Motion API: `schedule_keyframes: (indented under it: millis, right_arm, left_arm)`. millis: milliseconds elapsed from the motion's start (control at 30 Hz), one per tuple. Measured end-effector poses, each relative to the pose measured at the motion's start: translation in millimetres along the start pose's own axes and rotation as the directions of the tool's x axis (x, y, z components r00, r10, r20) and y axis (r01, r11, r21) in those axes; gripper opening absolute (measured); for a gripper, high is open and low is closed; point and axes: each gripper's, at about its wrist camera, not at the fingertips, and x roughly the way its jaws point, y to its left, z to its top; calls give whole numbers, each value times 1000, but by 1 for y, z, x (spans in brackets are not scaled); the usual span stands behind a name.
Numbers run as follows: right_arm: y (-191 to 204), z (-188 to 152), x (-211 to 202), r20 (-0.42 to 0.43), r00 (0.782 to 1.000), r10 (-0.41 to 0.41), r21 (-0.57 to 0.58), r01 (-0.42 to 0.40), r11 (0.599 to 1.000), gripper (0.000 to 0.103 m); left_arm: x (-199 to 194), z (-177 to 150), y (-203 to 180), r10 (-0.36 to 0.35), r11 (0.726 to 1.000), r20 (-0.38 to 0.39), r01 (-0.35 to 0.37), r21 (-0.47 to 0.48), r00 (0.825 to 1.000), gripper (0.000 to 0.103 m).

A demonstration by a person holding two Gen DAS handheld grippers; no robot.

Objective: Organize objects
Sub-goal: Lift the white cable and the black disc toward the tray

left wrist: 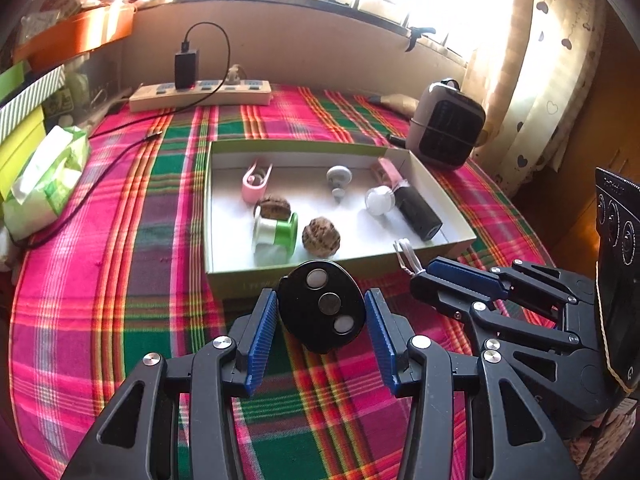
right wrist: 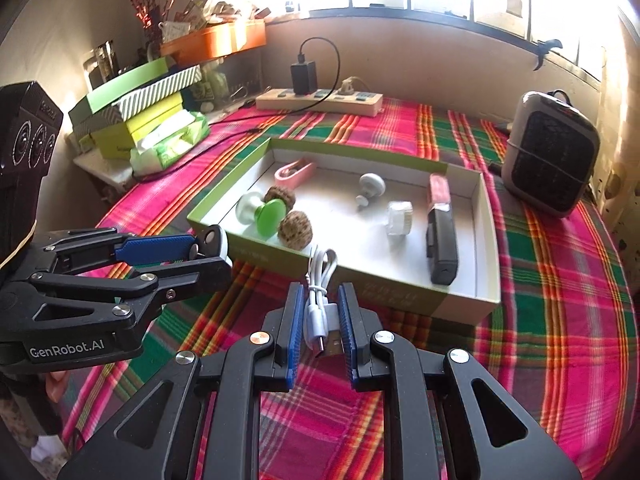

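My left gripper [left wrist: 322, 320] is shut on a black oval remote [left wrist: 322, 308] with three round buttons, held just in front of the near wall of a shallow green-edged box [left wrist: 336, 270]. My right gripper [right wrist: 320, 320] is shut on a coiled white USB cable [right wrist: 318, 300], also at the box's near wall [right wrist: 400, 296]. The box holds a pink clip [left wrist: 256, 182], two walnuts [left wrist: 321, 237], a green-and-white spool [left wrist: 276, 236], a grey knob [left wrist: 339, 180], a clear round cap [left wrist: 379, 200] and a black cylinder [left wrist: 418, 216]. The right gripper also shows in the left wrist view [left wrist: 428, 276].
A plaid cloth [left wrist: 120, 240] covers the table. A power strip with a black charger [left wrist: 200, 94] lies at the back, a small heater [left wrist: 446, 126] at the back right, a tissue pack [left wrist: 44, 184] and stacked boxes [right wrist: 132, 116] at the left.
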Motion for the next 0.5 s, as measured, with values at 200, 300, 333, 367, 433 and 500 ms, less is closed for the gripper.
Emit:
schedule_keyframes:
  millis: [200,300,333,367,433,500]
  right_arm:
    - [-12,8,-3,15,1000,-15,25,14,1000,19]
    - [-17,12,-3,18,1000,-19,31,18,999,19]
    - [-18,13,-2,18,1000,-20,29,19,999,19]
    - [-19,16,-1,18,1000,-21,28,21,999,19]
    - [-22,20,3,13,1000,-14,32,14,999,19]
    - [-25,24,9,3,1000,-1,38,1,999,19]
  left_arm:
    - [1,11,-4,1,1000,14,-1,14,1000,44]
    - [3,17,-5,-4,1000,16,4,18,1000,44]
    - [4,20,-5,-3,1000,19,2,20,1000,44]
    - [4,22,-5,-2,1000,21,2,21,1000,44]
    - [7,29,-4,-6,1000,22,5,21,1000,44]
    - [12,34,-2,-6,1000,16,5,16,1000,44]
